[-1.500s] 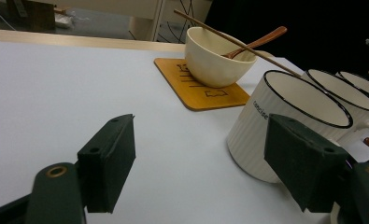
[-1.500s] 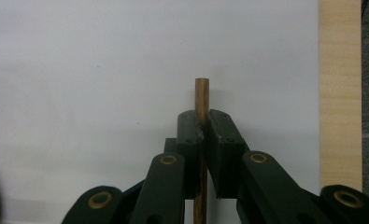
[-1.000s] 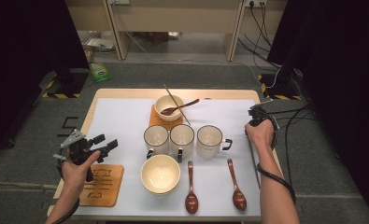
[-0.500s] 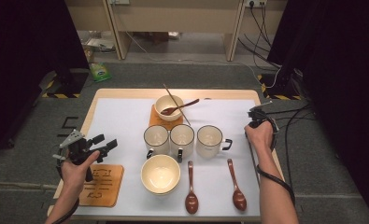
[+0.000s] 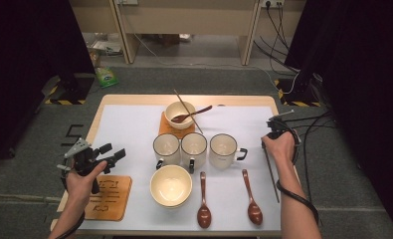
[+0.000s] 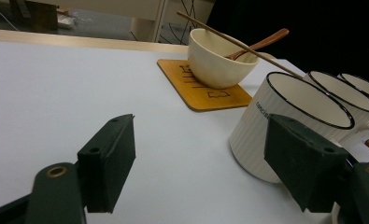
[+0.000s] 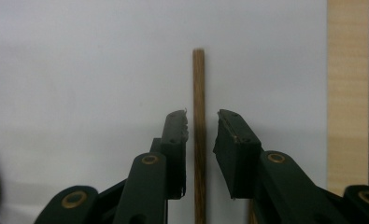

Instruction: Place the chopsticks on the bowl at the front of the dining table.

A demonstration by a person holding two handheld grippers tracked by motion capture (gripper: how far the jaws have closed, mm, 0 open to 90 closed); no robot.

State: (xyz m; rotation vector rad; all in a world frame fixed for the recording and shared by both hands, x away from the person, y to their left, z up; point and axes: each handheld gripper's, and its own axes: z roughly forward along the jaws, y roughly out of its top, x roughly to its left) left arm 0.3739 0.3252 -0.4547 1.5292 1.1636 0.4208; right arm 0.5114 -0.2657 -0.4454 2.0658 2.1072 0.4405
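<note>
The thin brown wooden chopstick (image 7: 199, 130) lies lengthwise along the table's right edge — right gripper (image 7: 201, 126) narrowly straddling it, bare white tabletop (image 7: 79, 70) beside.

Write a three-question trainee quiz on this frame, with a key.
1. True or false: the right gripper has its jaws either side of a chopstick lying on the table.
2. How many mugs stand in the row?
3. The left gripper is: A open, B shut on a spoon, C shut on a coaster.

Key: 1 true; 2 three; 3 A.
</note>
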